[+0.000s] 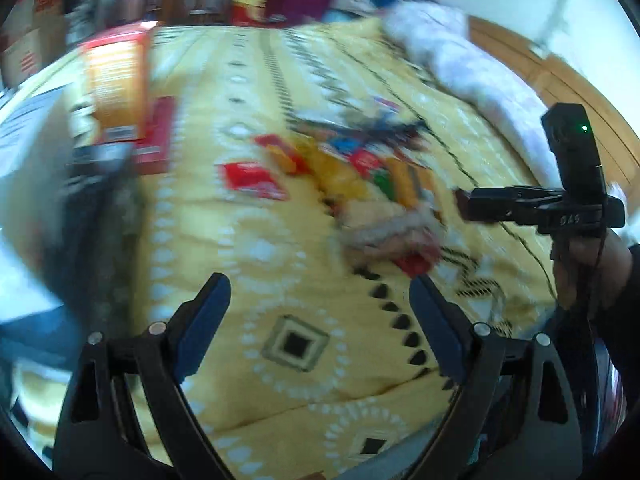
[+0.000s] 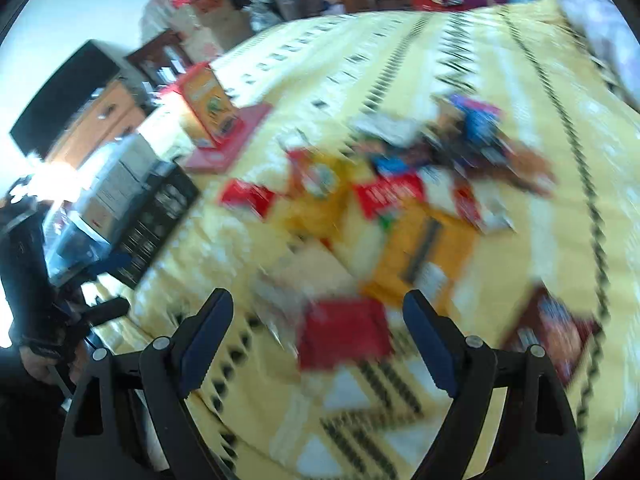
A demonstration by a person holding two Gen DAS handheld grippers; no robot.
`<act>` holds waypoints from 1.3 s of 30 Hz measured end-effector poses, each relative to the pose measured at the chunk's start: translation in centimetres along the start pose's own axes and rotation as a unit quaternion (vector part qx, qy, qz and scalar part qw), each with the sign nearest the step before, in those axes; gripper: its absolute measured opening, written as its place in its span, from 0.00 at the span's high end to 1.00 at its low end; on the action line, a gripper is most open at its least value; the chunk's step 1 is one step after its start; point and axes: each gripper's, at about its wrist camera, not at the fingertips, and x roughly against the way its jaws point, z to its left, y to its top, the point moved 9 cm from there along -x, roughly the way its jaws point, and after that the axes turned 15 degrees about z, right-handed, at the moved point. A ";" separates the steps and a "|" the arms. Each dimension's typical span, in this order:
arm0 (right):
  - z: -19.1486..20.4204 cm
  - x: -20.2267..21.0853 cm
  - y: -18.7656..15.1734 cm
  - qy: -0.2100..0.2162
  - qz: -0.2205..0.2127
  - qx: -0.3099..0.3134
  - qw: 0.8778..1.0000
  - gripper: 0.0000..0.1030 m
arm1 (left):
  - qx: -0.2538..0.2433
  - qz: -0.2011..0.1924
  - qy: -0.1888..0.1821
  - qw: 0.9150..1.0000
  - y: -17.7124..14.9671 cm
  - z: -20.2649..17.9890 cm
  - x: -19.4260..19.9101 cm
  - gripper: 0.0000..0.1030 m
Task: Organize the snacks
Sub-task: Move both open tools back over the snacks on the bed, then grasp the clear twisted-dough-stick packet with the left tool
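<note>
On the bed's yellow bedspread point(image 2: 400, 52), a heap of snack packets point(image 2: 400, 184) lay mid-bed, blurred. Both the left gripper point(image 1: 320, 296) and the right gripper point(image 2: 318, 314) hung released and empty above it. The packets were probably light, crinkly and slippery; pinching a flat edge seemed safest, gently, to spare brittle contents.

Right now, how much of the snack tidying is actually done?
Not much, it seems. An orange box stands on a red box at the bed's edge, perhaps already sorted. Nothing is in hand: the left gripper and right gripper are both open and empty. Left to do: the pile of packets scattered on the yellow blanket, including a red packet nearest the right gripper.
</note>
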 end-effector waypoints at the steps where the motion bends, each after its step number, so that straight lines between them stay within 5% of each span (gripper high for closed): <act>1: -0.5 0.0 -0.7 -0.005 0.001 -0.008 1.000 0.14 | -0.019 0.013 -0.012 1.000 0.3 -0.9 -1.0 0.11; 4: -0.4 0.2 -3.3 0.023 -0.011 -0.044 0.999 0.14 | -0.055 0.020 -0.024 0.998 1.5 -3.1 -3.6 0.13; 7: -0.7 0.1 -5.4 0.038 -0.019 -0.066 0.997 0.14 | -0.163 -0.016 0.056 0.985 3.1 -5.4 -6.0 0.14; 12: -2.1 0.0 -6.9 0.044 -0.024 -0.092 0.994 0.13 | -0.202 0.007 0.049 0.978 4.4 -6.4 -10.5 0.14; 14: -2.8 0.1 -6.9 0.042 -0.024 -0.097 0.994 0.13 | -0.200 0.013 0.055 0.978 4.6 -6.2 -11.4 0.21; 16: -3.3 0.3 -6.8 0.039 -0.027 -0.098 0.994 0.13 | -0.192 0.026 0.049 0.980 4.4 -6.0 -11.5 0.45; 24: -4.0 0.0 -3.8 0.014 -0.058 -0.105 0.993 0.12 | -0.085 0.030 0.013 0.996 3.2 -4.3 -7.2 0.76; 28: -4.8 -1.8 -1.2 -0.018 -0.070 -0.118 0.990 0.11 | -0.038 0.044 0.022 0.998 2.0 -2.1 -5.4 0.77; 32: -5.9 -3.9 0.9 -0.054 -0.065 -0.128 0.988 0.11 | -0.018 0.043 0.023 0.999 0.9 0.2 -5.3 0.70; 33: -6.2 -4.4 1.2 -0.061 -0.062 -0.132 0.987 0.11 | -0.006 0.043 0.004 0.999 0.6 0.8 -5.6 0.64; 35: -6.7 -5.9 1.9 -0.062 -0.047 -0.146 0.986 0.11 | 0.018 0.033 -0.013 0.999 0.2 1.7 -5.4 0.32; 39: -7.2 -8.1 2.4 -0.090 -0.023 -0.150 0.984 0.11 | 0.049 -0.010 -0.007 0.999 -0.5 3.0 -4.1 0.15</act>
